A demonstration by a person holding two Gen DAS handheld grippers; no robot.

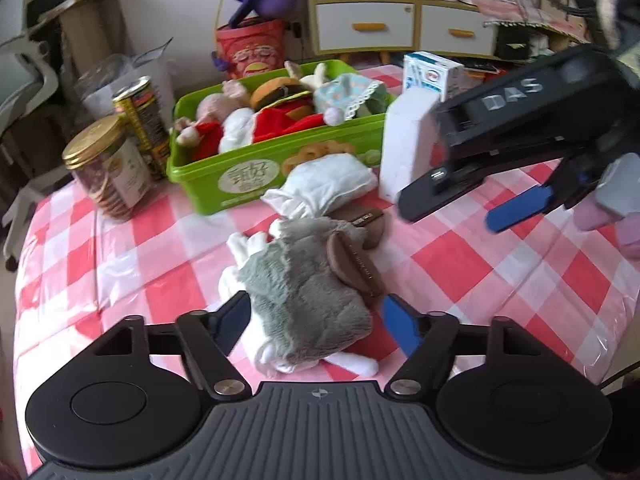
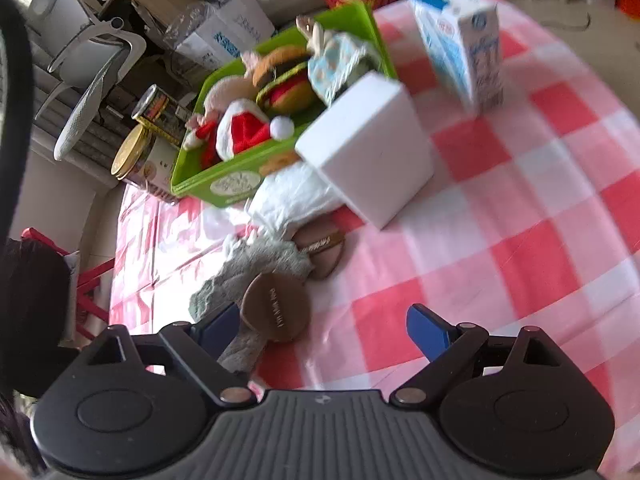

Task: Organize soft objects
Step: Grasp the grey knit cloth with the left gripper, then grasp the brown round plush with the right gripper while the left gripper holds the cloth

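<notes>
Both grippers stand wide beside the green bin (image 1: 256,172): left gripper (image 1: 316,322) straddles the grey plush rabbit (image 1: 304,292), right gripper (image 2: 320,330) empty.

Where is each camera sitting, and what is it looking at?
Left wrist: sits on the left hand-held gripper, looking down along its fingers at the grey plush lying between them; the right hand-held gripper and a person's fingers show too.
Right wrist: sits on the right hand-held gripper, looking down at the plush's brown ear and checked tablecloth; only its own fingers show.
Shared: grey plush, green bin of toys, white box, milk carton.
</notes>
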